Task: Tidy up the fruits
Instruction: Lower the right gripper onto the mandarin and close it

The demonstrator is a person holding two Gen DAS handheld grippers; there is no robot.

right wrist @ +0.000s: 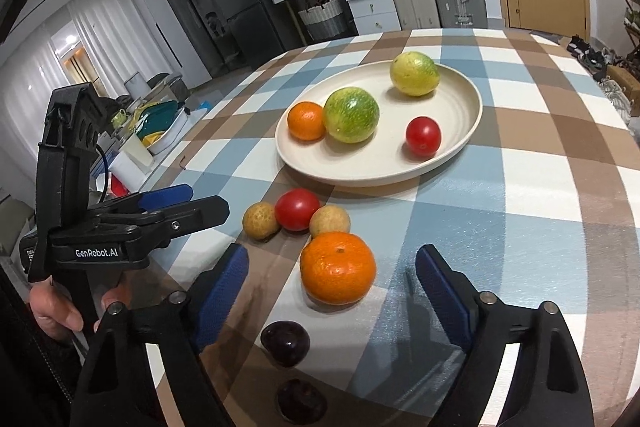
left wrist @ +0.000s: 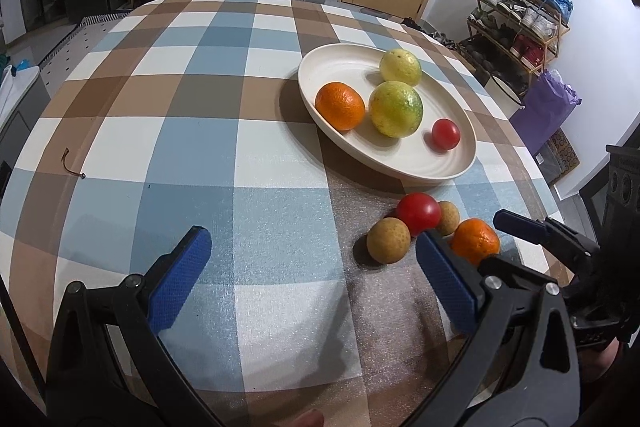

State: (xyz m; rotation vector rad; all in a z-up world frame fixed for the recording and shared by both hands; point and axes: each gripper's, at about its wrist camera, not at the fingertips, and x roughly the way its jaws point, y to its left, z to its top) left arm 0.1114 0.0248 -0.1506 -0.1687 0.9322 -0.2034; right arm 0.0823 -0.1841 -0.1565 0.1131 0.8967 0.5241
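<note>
Checked cloth in blue, brown and white covers the table, and on it sits a cream oval plate holding four fruits: an orange, a mottled green-yellow fruit touching it, a paler yellow-green fruit toward the far rim, and a small red tomato on its own near the right side. On the cloth just in front of the plate lies a tight cluster: a second red tomato between two small tan round fruits, with a loose orange touching the nearer tan one. Closer to the table edge in the right wrist view lie two dark purple fruits, one behind the other. The right gripper points down at the cloth with its blue pads spread wide; the loose orange sits just ahead of the gap, the pads not touching it, and nothing is held. The left gripper is likewise spread wide and empty over bare cloth, its right pad just beside the cluster. A person's hand grips the left tool's handle.
</note>
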